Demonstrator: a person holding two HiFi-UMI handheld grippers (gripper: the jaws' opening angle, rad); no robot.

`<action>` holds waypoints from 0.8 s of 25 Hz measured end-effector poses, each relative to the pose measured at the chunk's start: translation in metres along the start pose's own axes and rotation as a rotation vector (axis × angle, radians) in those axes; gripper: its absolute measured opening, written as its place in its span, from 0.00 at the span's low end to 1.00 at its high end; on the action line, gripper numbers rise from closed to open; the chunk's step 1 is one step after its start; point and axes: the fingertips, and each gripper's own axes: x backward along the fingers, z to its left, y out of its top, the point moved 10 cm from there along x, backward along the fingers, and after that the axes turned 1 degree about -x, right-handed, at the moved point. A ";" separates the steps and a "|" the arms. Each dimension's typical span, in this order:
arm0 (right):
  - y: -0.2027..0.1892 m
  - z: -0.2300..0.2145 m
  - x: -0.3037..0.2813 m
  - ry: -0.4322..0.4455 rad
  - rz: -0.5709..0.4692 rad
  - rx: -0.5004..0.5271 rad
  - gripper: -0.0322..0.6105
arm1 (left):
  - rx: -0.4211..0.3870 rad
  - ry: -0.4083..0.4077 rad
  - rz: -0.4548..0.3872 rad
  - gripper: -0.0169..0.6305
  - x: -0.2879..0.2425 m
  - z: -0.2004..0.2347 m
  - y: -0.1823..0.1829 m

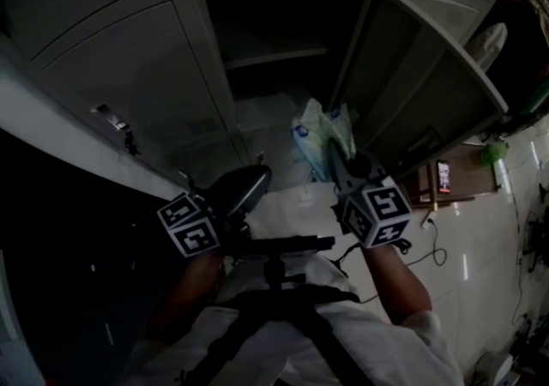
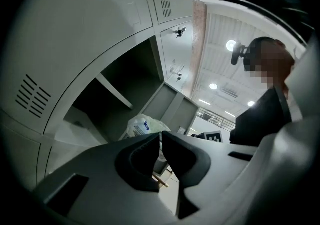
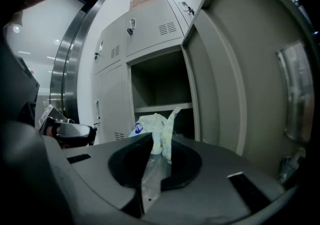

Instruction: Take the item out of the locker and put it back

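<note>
The right tongs (image 3: 159,145) are clamped on a gathered fold of the plastic bag (image 3: 150,121), carrying it clear in front of the open locker (image 1: 216,67), toward the door side of the opening. The left tongs (image 2: 161,141) are together, empty and off to the left. The door (image 1: 429,75) stands wide at the right edge, and the space below the shelf (image 1: 279,57) looks roomy enough.

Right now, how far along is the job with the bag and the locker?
Done: the locker door is open and the right tongs are shut on the bag. In hand: the bag is held up at the opening, seemingly outside it. Left: set it back inside and let go. Whether it is coming out or going back, I cannot tell. The left tongs are shut and empty.
</note>
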 end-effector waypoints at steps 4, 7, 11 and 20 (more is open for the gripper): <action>0.022 -0.004 -0.014 0.002 -0.029 0.048 0.07 | -0.028 0.002 -0.011 0.05 -0.014 0.002 0.017; 0.037 -0.007 -0.028 -0.003 -0.052 0.085 0.07 | -0.062 0.002 -0.017 0.05 -0.024 0.006 0.028; 0.058 -0.008 -0.050 -0.007 -0.078 0.121 0.07 | -0.111 0.009 -0.030 0.05 -0.036 0.010 0.045; 0.099 -0.010 -0.098 -0.025 -0.102 0.201 0.07 | -0.217 0.028 -0.057 0.05 -0.069 0.014 0.082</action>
